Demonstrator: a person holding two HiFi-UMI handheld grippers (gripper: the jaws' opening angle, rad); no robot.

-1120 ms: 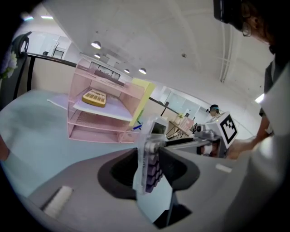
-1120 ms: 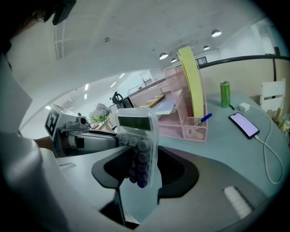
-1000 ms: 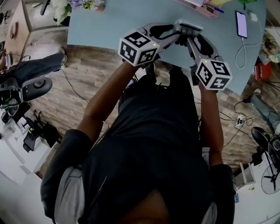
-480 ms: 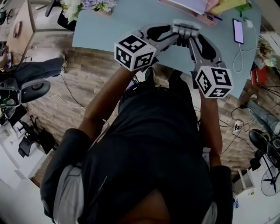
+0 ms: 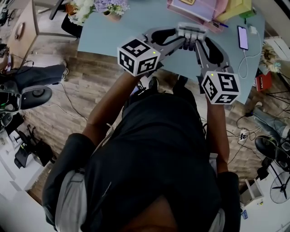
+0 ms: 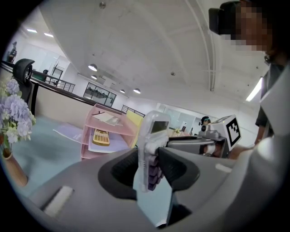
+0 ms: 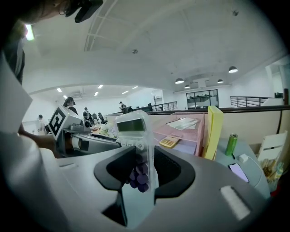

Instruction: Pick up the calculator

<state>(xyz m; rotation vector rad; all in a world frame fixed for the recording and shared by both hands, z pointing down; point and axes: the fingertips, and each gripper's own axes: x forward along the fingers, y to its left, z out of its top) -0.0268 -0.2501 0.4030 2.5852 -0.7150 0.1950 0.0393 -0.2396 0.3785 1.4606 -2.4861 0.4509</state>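
A pale, see-through calculator (image 5: 191,31) with purple keys hangs above the light-blue table (image 5: 113,28), clamped from both sides. My left gripper (image 5: 182,40) reaches in from the left and is shut on it. My right gripper (image 5: 198,41) comes from the near right and is shut on it too. In the left gripper view the calculator (image 6: 152,140) stands edge-on between the dark pads of the left gripper (image 6: 152,165). In the right gripper view the calculator (image 7: 135,145) shows its display upward, pinched in the right gripper (image 7: 140,170). The opposite gripper's marker cube shows behind it.
A pink tray rack (image 5: 199,9) at the table's far side holds a yellow calculator (image 6: 101,136) and papers. A yellow folder (image 7: 213,131), a green can (image 7: 231,144) and a phone (image 5: 243,37) on a white cable lie to the right. Flowers (image 5: 97,7) stand far left.
Both grippers keep their hold on the calculator. The head view has shifted, so the rack and the flowers show more fully and the phone sits further left.
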